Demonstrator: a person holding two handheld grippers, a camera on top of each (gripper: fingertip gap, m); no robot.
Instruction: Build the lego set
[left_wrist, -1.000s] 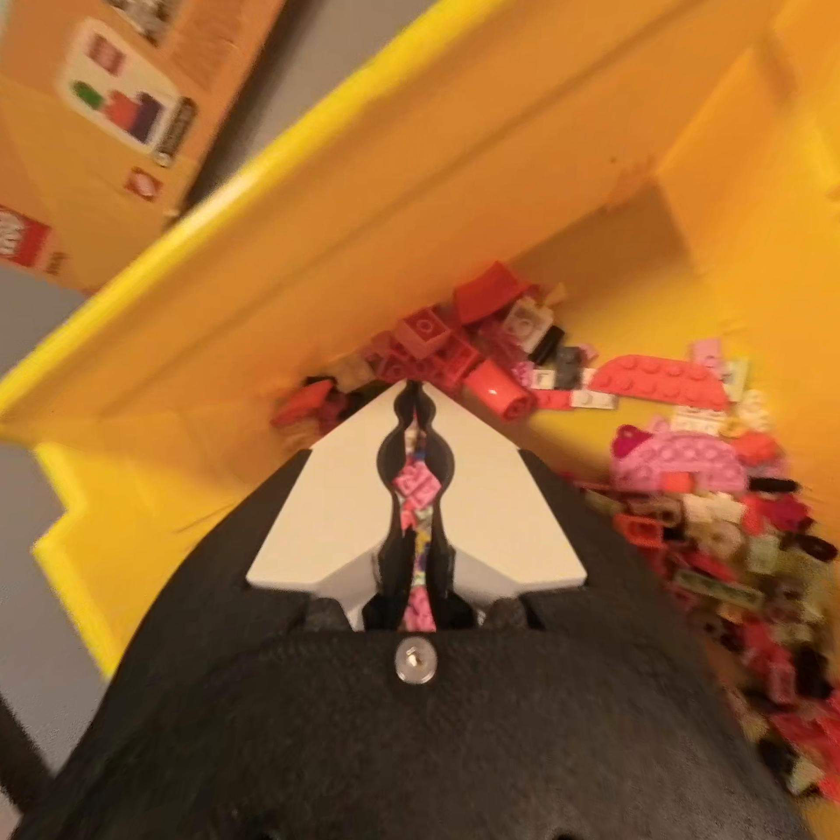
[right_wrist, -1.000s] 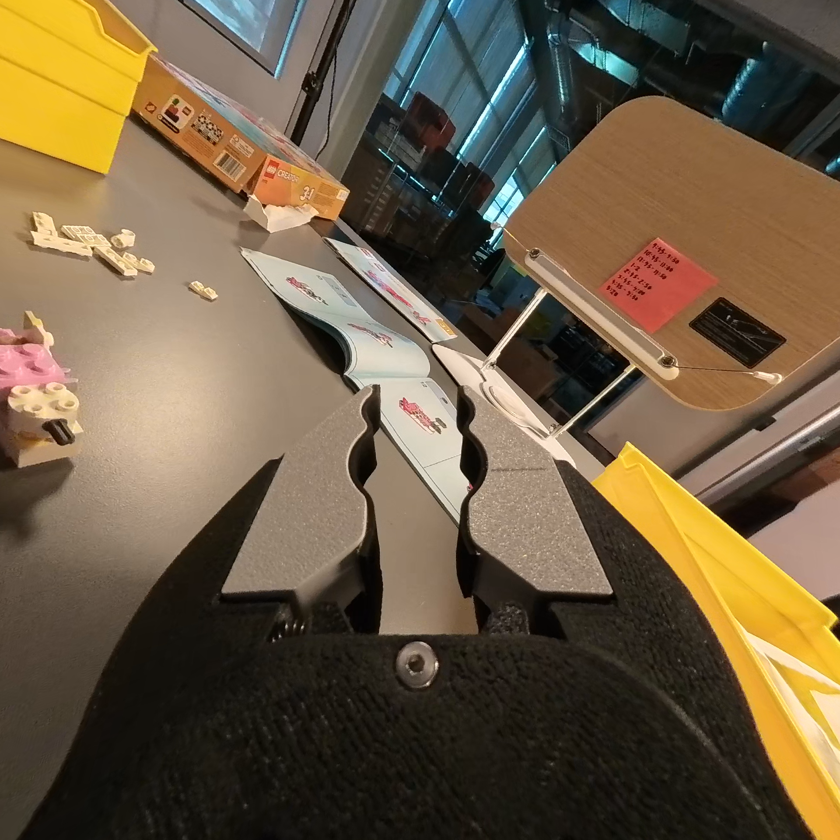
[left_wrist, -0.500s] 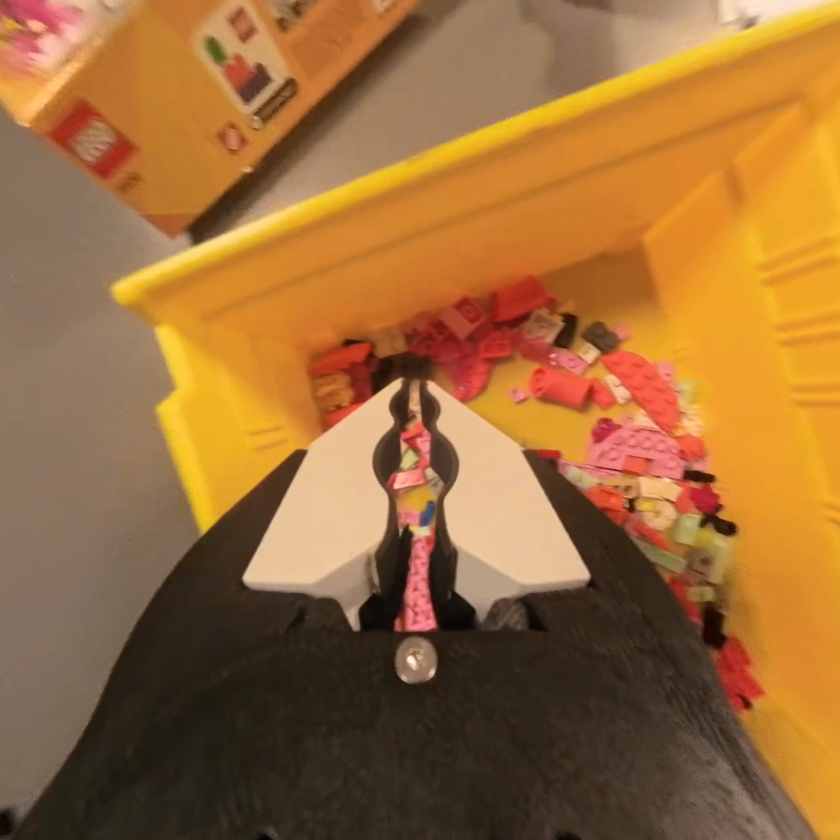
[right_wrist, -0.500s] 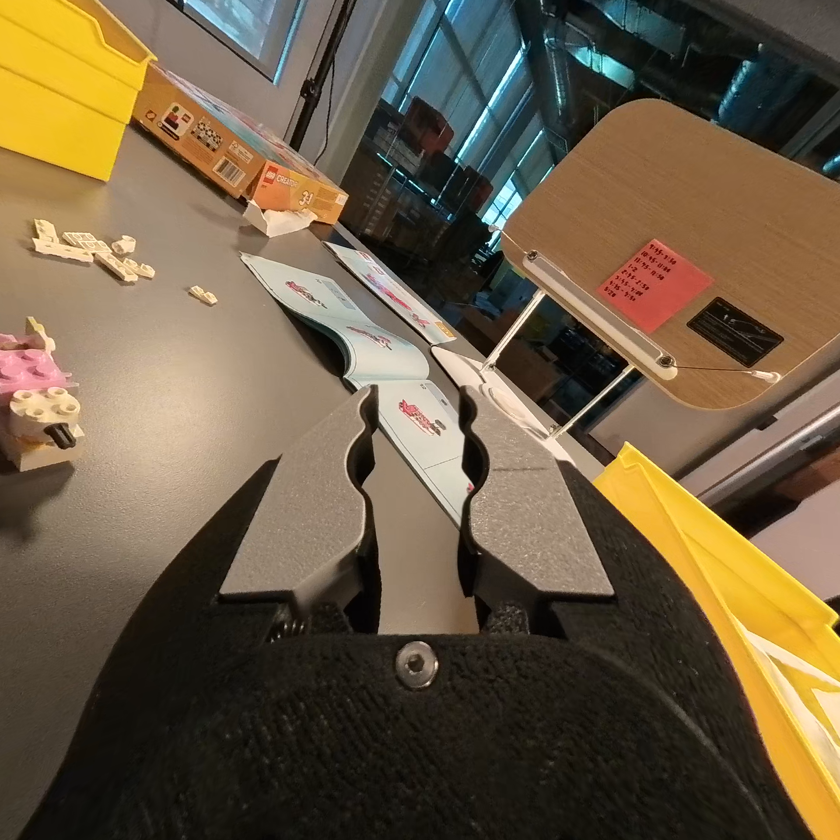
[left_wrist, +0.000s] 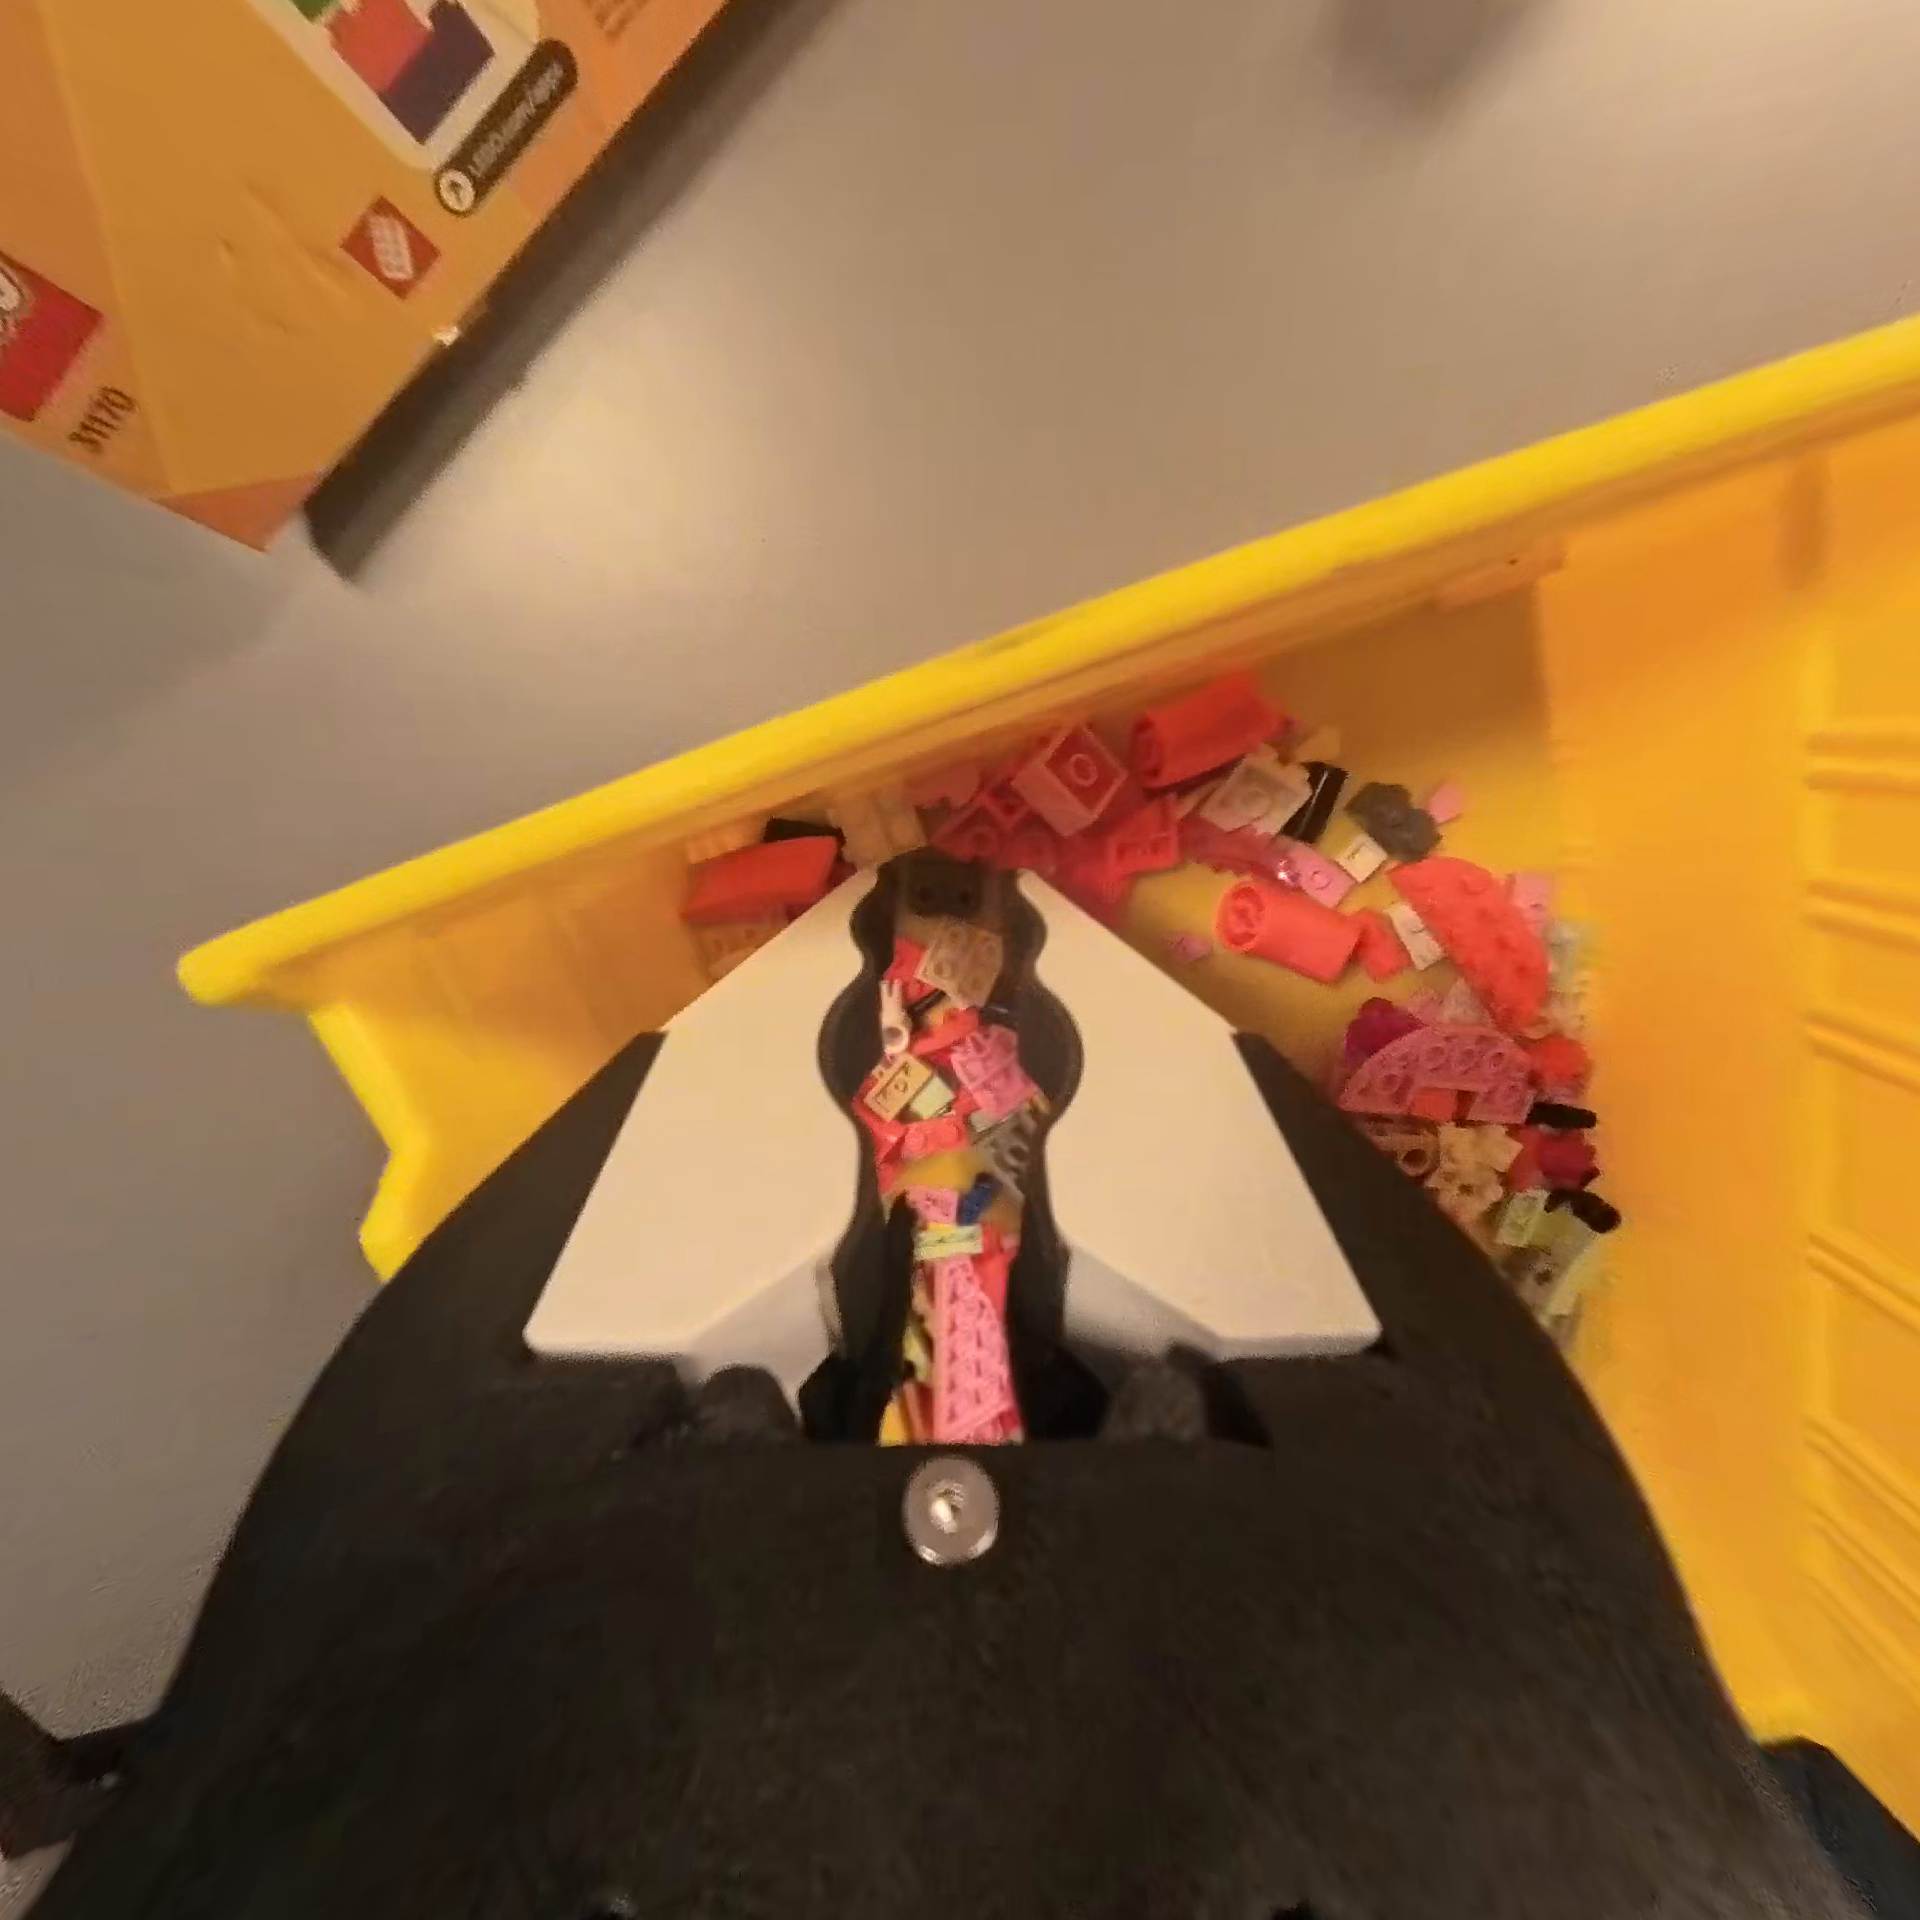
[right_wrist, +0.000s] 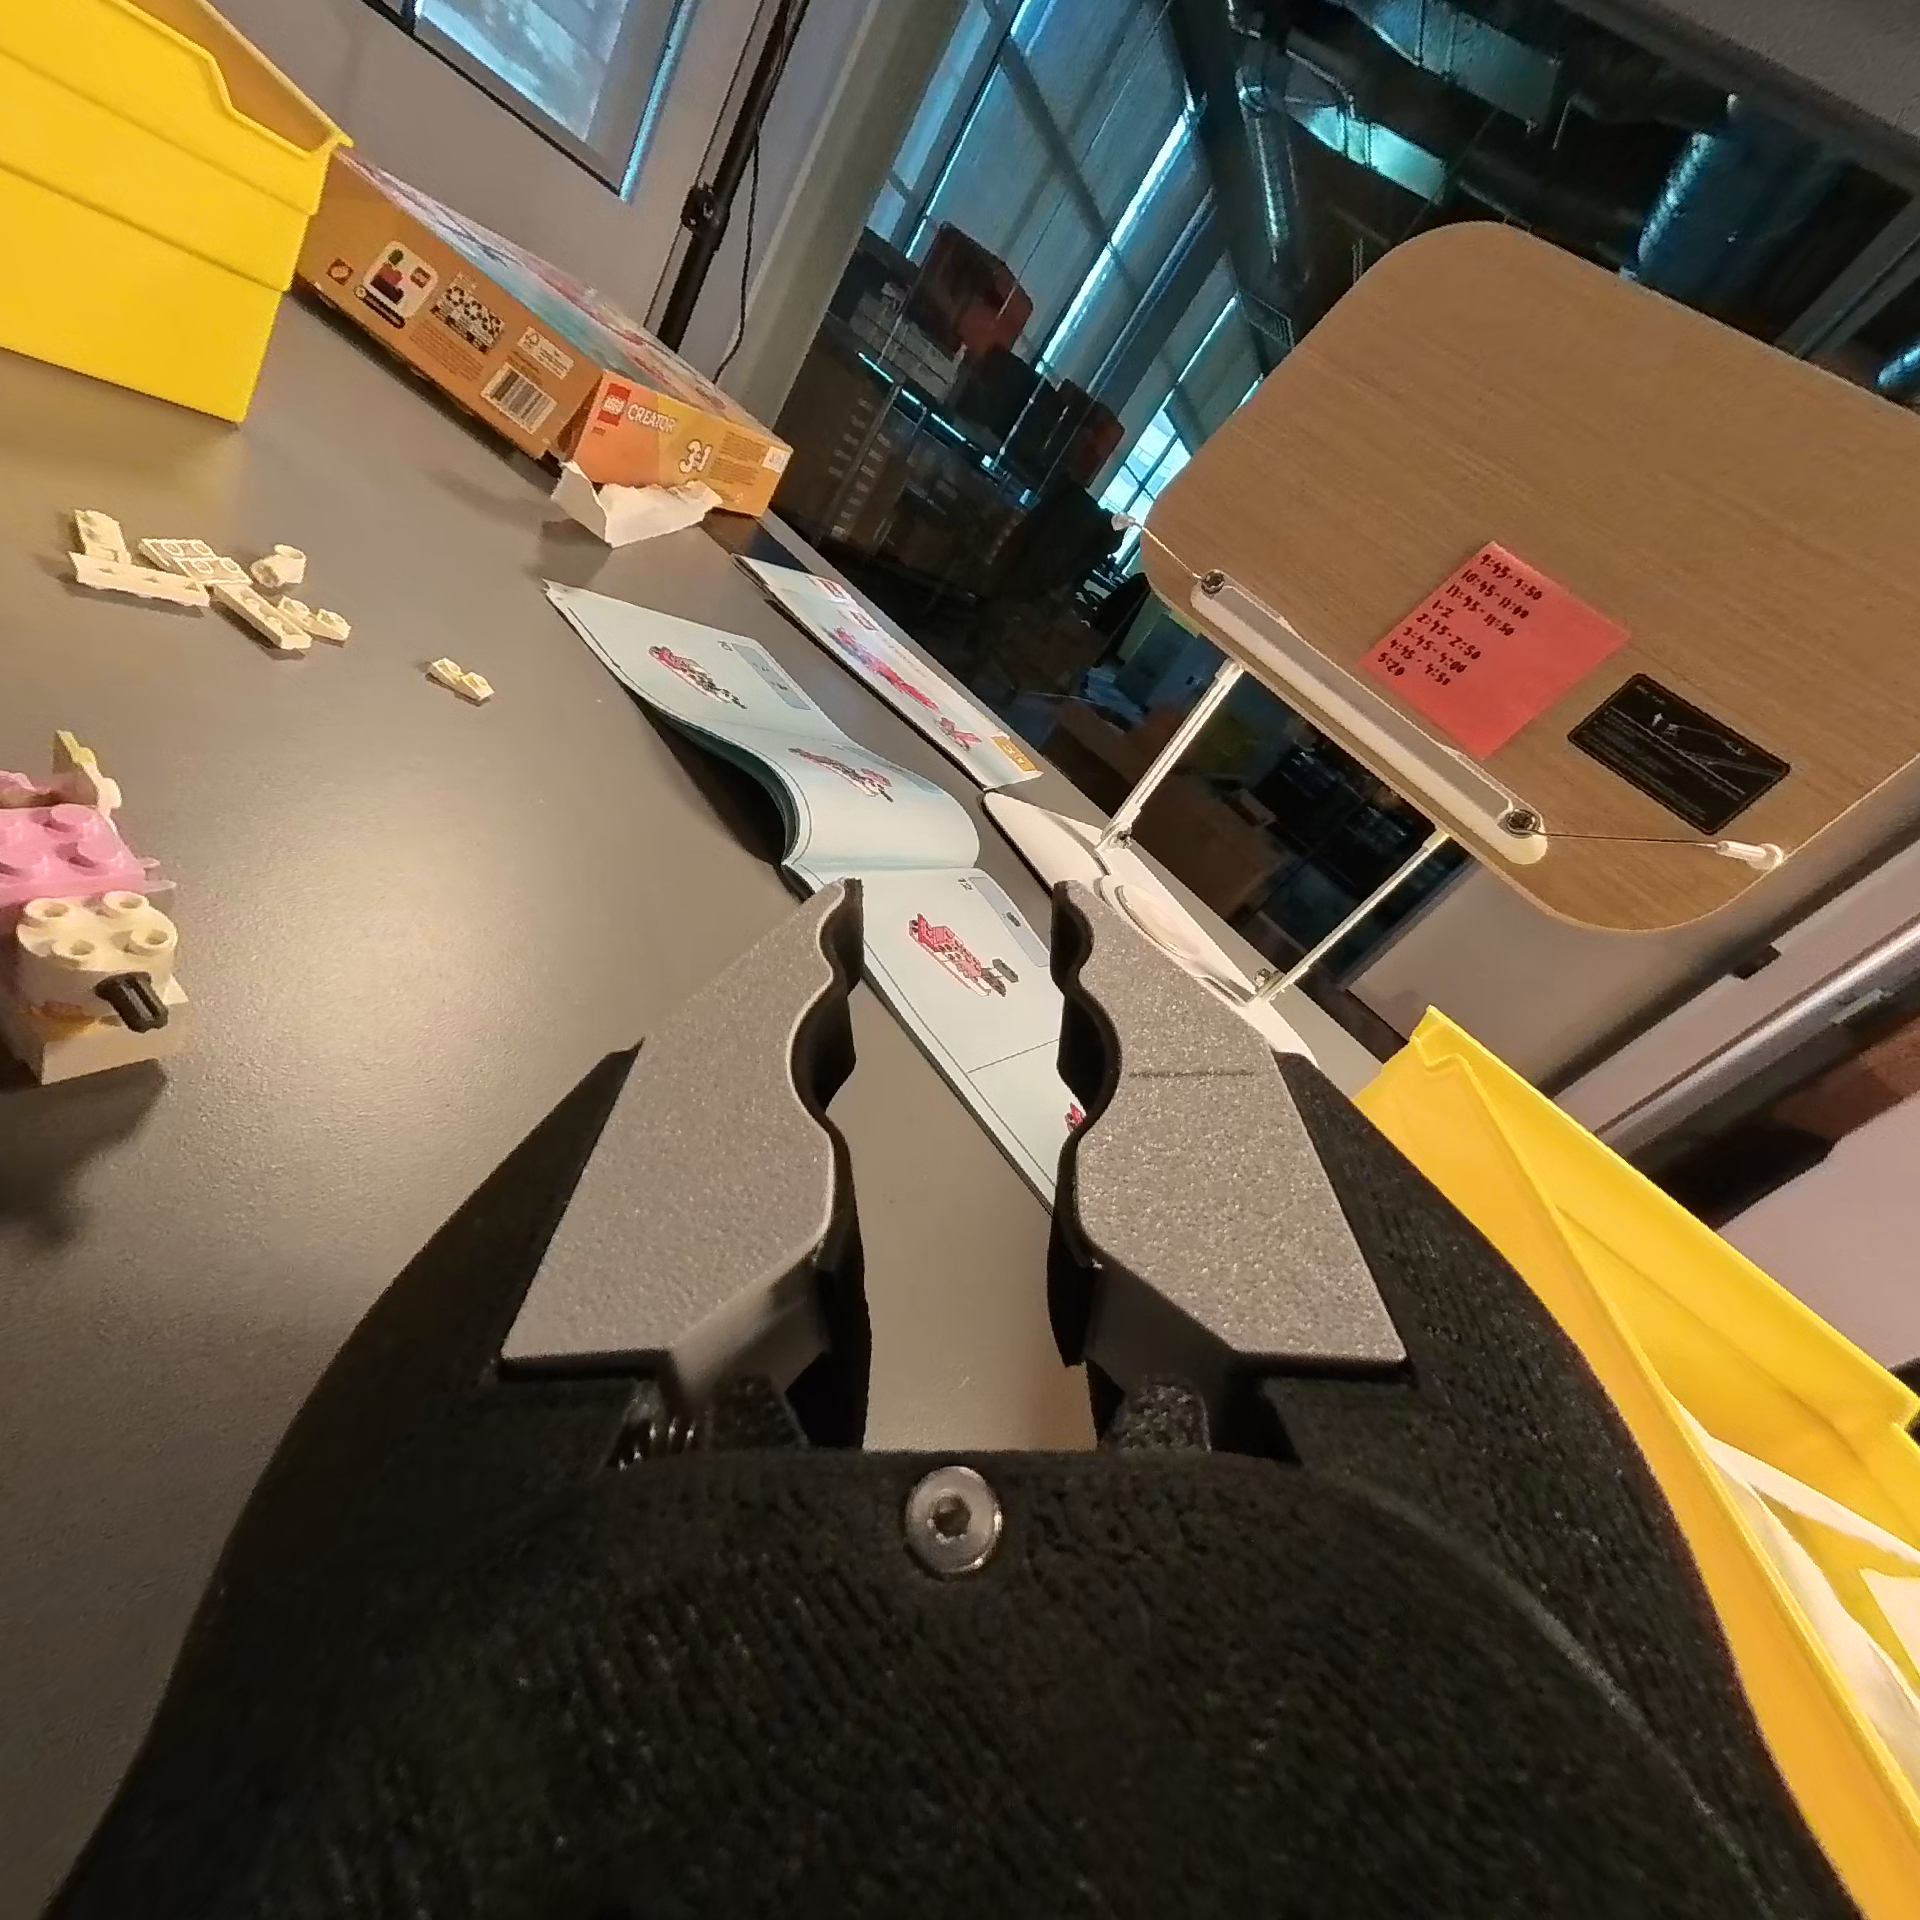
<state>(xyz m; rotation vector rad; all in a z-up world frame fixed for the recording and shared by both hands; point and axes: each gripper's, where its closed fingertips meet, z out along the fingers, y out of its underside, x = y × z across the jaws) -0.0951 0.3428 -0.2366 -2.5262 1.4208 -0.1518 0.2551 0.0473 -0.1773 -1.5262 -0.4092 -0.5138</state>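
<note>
Left hand-held gripper (left_wrist: 943, 894) parted over plastic bricks (left_wrist: 1195, 821).

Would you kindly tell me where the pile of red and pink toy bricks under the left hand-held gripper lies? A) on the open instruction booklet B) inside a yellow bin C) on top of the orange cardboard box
B: the red and pink toy bricks lie heaped on the floor of the yellow bin, below the left hand-held gripper.

The left gripper (left_wrist: 948, 883) is being held open above a yellow plastic bin (left_wrist: 727, 769), with loose toy bricks (left_wrist: 1455, 966) lying inside, ahead and to its right. An orange cardboard box (left_wrist: 208, 260) is lying beyond, to the left. The right gripper (right_wrist: 954, 904) is being held open and bare over a grey tabletop (right_wrist: 416, 883); an open instruction booklet (right_wrist: 883, 821) is lying just ahead, a small brick model (right_wrist: 73, 914) to the left.
</note>
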